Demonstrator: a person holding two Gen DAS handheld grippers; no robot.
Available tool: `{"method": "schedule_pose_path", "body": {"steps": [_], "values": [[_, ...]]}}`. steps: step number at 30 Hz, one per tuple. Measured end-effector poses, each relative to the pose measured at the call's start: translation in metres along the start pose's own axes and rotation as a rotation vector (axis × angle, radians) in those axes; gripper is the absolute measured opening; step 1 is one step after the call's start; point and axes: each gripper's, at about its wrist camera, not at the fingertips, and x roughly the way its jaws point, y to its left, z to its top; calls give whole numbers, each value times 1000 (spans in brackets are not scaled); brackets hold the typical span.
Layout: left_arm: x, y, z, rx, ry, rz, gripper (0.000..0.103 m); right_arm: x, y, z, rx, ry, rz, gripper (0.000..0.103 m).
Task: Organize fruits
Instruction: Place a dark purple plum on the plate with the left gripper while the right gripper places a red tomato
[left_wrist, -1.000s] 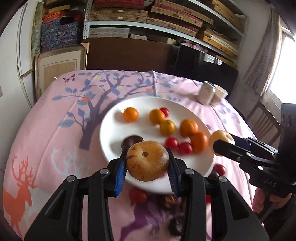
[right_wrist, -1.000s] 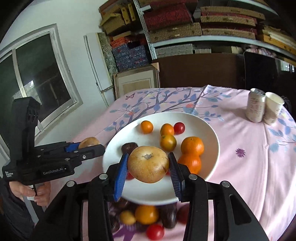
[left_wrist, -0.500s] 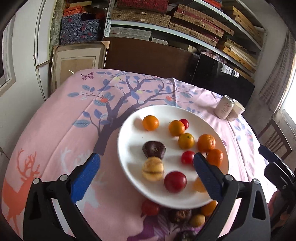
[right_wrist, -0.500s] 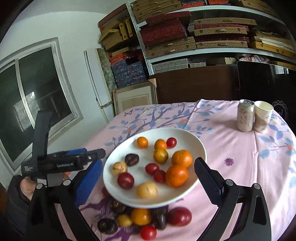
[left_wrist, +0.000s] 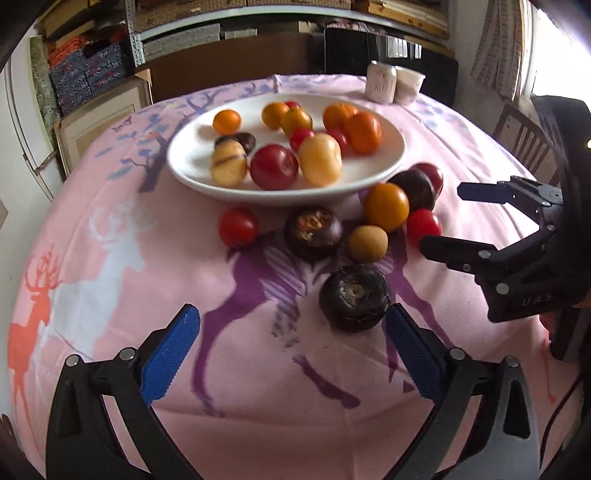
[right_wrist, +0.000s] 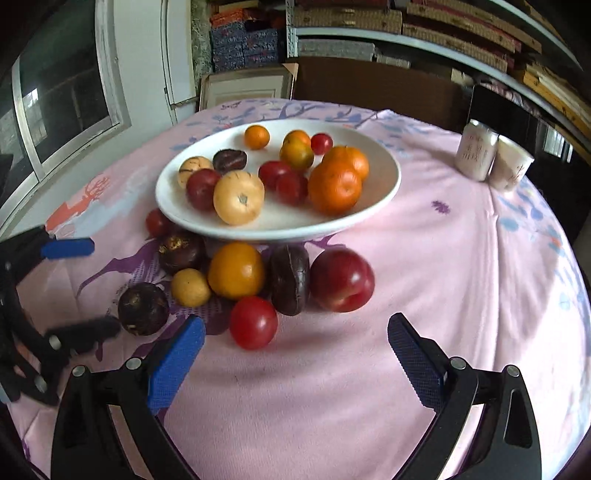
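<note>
A white plate (left_wrist: 192, 173) (right_wrist: 373, 206) holds several oranges, red fruits, two tan fruits and a dark one. Loose fruits lie on the cloth in front of it: a dark purple fruit (left_wrist: 354, 298) (right_wrist: 143, 308), a small tan one (left_wrist: 368, 243), an orange (right_wrist: 236, 270), a red tomato (right_wrist: 253, 322) and a big red plum (right_wrist: 341, 279). My left gripper (left_wrist: 293, 350) is open and empty, low over the cloth by the dark purple fruit. My right gripper (right_wrist: 295, 358) is open and empty, just before the tomato; it also shows in the left wrist view (left_wrist: 458, 218).
A can (right_wrist: 476, 149) and a paper cup (right_wrist: 511, 166) stand at the table's far right. The pink patterned cloth (right_wrist: 461, 277) covers the round table. Shelves with boxes and a chair (left_wrist: 524, 140) stand behind the table.
A second ago each gripper held a tan fruit over the plate. Both opened and left the fruits on the plate, then drew back and sank toward the loose fruits.
</note>
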Motion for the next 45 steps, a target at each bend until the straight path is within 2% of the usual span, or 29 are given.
{"method": "schedule_pose_path", "body": {"steps": [2, 4, 5, 6, 7, 8, 10, 13, 17, 19, 22, 23, 24, 26, 27, 30, 31, 32, 33, 36, 39, 42, 45], "values": [[11, -4, 1, -6, 23, -28, 98, 5, 4, 0, -7, 13, 6, 100], [17, -7, 4, 0, 26, -23, 97, 9, 4, -1, 7, 26, 28, 87], [16, -7, 6, -8, 17, -40, 79, 8, 5, -3, 15, 28, 13, 76], [11, -5, 7, -31, -15, -59, 52, 7, 4, -3, 21, 22, 5, 58], [10, -4, 8, -58, -17, -89, 40, 5, 2, -5, 30, 20, 50, 46], [10, -2, 8, -89, -5, -94, 40, 2, 1, -7, 50, 25, 103, 29], [6, -4, 6, -73, -6, -100, 40, -7, 4, -15, 59, 27, 88, 31], [-7, -6, 8, -28, -37, -50, 40, -23, 10, -23, 30, -16, 71, 27], [-32, 2, 25, -42, -114, -35, 40, -45, 11, -12, 3, -94, 55, 27], [-40, 8, 31, -62, -138, -24, 40, -41, 10, -8, 12, -72, 39, 25], [-47, 14, 32, -80, -149, -35, 40, -30, 5, -15, 32, -26, 76, 25], [-48, 15, 31, -74, -152, -29, 40, -27, 4, -16, 34, -19, 59, 25], [-49, 16, 30, -68, -152, -19, 40, -22, 4, -17, 41, -13, 49, 34], [-46, 16, 30, -67, -138, -9, 40, -15, -1, -16, 88, 0, 84, 53], [-45, 16, 30, -69, -132, -15, 40, -11, -1, -13, 97, 8, 98, 53], [-43, 14, 30, -59, -131, -26, 40, -2, 5, -7, 79, 24, 105, 49], [-42, 13, 30, -52, -131, -26, 40, -1, 10, -7, 65, 22, 98, 44], [-41, 11, 30, -46, -130, -28, 40, 0, 15, -7, 49, 24, 109, 31], [-39, 10, 30, -42, -128, -30, 40, 0, 19, -8, 39, 25, 104, 28], [-37, 5, 29, -34, -114, -29, 40, -5, 31, -13, 19, 19, 47, 27], [-40, 2, 25, -7, -116, -22, 40, -18, 28, -21, 57, 11, 78, 27], [-46, 6, 25, -9, -132, -18, 40, -41, 26, -24, 64, -50, 84, 27], [-51, 13, 34, -43, -163, -27, 40, -67, 20, -10, 56, -144, 90, 27]]}}
